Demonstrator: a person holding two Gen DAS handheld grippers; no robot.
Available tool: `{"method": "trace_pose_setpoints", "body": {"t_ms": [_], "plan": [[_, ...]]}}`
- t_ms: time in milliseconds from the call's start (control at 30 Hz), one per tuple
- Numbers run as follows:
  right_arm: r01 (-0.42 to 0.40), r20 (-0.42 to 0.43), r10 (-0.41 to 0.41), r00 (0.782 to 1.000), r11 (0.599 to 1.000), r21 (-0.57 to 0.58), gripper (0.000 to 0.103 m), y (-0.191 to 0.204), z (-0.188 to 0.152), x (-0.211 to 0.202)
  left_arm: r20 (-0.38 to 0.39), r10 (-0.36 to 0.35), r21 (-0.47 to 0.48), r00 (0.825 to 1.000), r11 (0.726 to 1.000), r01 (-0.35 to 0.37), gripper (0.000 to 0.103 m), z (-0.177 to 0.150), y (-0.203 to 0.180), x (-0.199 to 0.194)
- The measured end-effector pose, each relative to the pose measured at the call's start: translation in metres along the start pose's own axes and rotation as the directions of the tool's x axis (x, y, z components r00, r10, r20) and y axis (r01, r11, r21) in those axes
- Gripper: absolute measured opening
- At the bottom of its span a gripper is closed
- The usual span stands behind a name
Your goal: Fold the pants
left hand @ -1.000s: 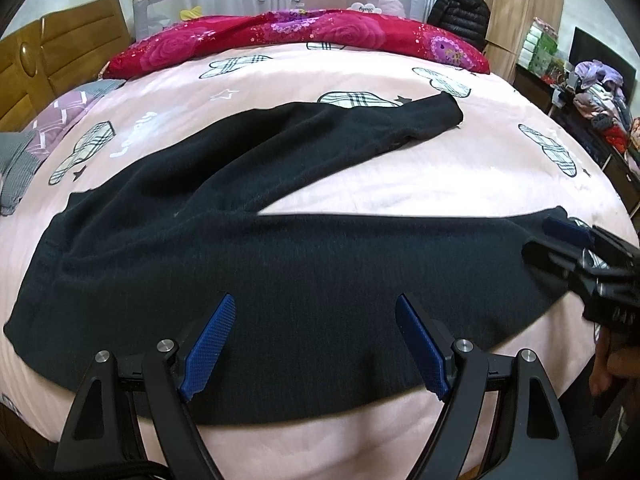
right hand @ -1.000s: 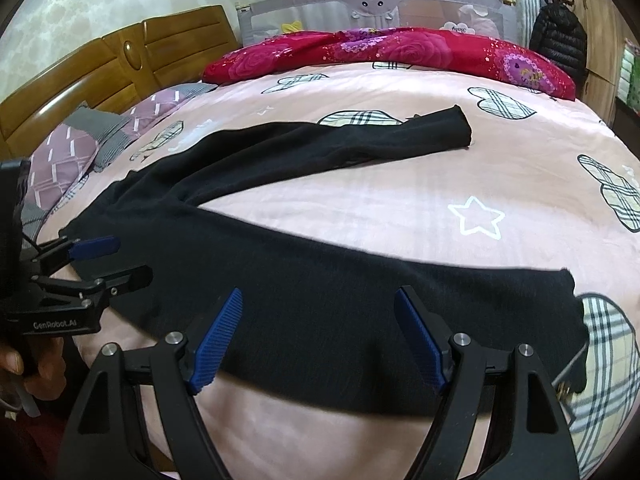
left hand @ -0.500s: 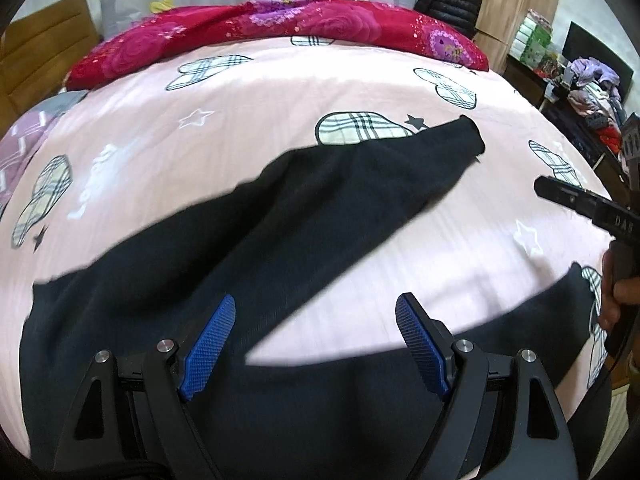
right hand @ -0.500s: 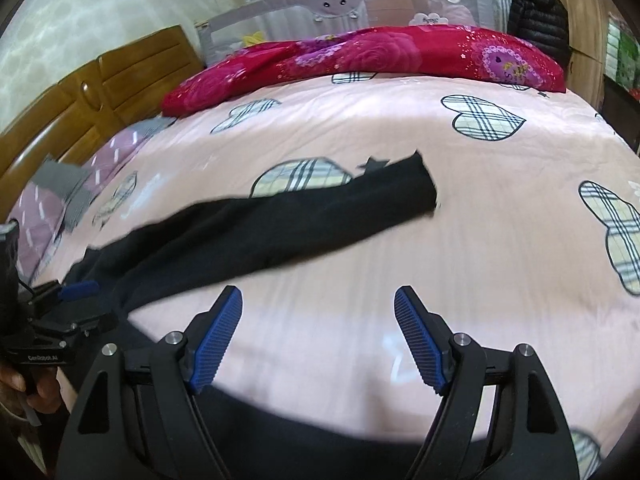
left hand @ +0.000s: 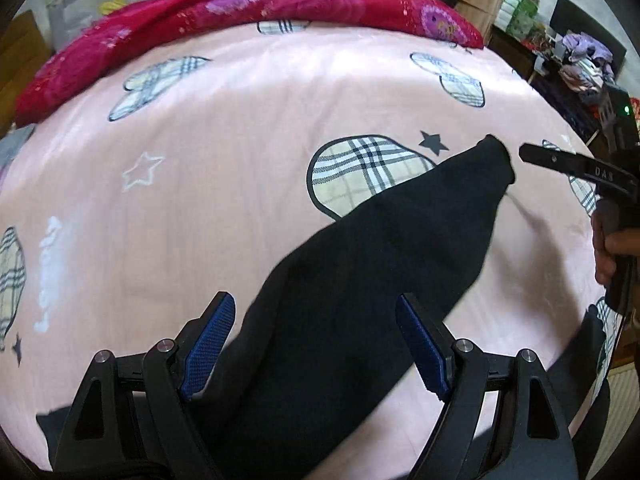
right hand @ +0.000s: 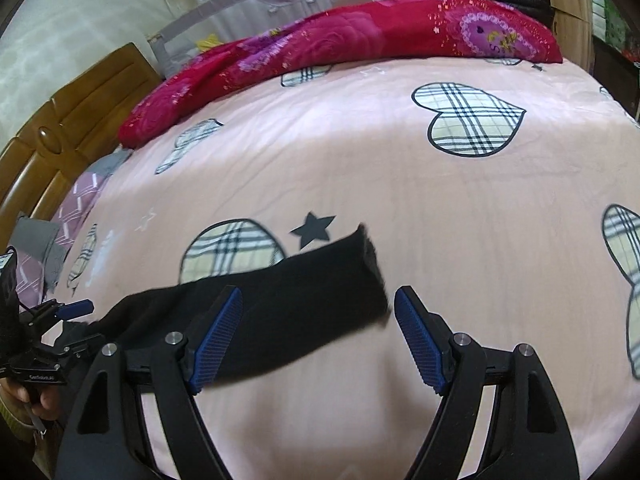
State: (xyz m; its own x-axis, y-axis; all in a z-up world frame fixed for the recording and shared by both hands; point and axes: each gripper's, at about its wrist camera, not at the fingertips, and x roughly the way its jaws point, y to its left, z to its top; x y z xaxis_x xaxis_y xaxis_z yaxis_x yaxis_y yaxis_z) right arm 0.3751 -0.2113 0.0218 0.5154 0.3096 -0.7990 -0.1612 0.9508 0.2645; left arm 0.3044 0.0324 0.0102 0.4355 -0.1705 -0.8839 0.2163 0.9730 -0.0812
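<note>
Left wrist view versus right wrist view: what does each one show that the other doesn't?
Only the left wrist view shows the cluttered shelf at the room's right side and the long run of the pant leg toward the camera.

Only the right wrist view shows the wooden headboard and the striped pillow.

Both show the leg's cuff beside the black star, the red quilt, the pink sheet, and both grippers, left and right, open.

- My left gripper [left hand: 314,344] fills the lower frame, jaws spread wide, gripping nothing.
- My right gripper [right hand: 318,334] likewise gapes empty; its hand [left hand: 614,246] shows mid-right in the left view.
</note>
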Motion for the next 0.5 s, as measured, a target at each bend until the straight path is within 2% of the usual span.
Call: {"method": "trace_pose_setpoints", "body": {"t_ms": [233, 367, 433, 500], "plan": [[0.004, -0.068, -0.007, 0.998, 0.999, -0.032, 0.079, -0.01, 0.028, 0.043, -0.104, -0.037, 0.007, 0.994, 0.999, 0.038, 0.083, 0.024, 0.007, 0.054], [0.007, -0.103, -0.012, 0.995, 0.999, -0.048, 0.078, -0.011, 0.031, 0.06, -0.148, -0.075, 0.025, 0.986, 0.996, 0.08, 0.083, 0.031, -0.002, 0.074], [-0.006, -0.104, 0.0, 0.995, 0.999, -0.052, 0.071, -0.011, 0.03, 0.064, -0.158, -0.077, 0.048, 0.984, 0.995, 0.086, 0.083, 0.032, -0.01, 0.081], [-0.014, -0.111, 0.008, 0.994, 0.998, -0.058, 0.051, -0.01, 0.029, 0.067, -0.17, -0.076, 0.064, 0.982, 0.994, 0.088, 0.081, 0.032, -0.016, 0.086]]}}
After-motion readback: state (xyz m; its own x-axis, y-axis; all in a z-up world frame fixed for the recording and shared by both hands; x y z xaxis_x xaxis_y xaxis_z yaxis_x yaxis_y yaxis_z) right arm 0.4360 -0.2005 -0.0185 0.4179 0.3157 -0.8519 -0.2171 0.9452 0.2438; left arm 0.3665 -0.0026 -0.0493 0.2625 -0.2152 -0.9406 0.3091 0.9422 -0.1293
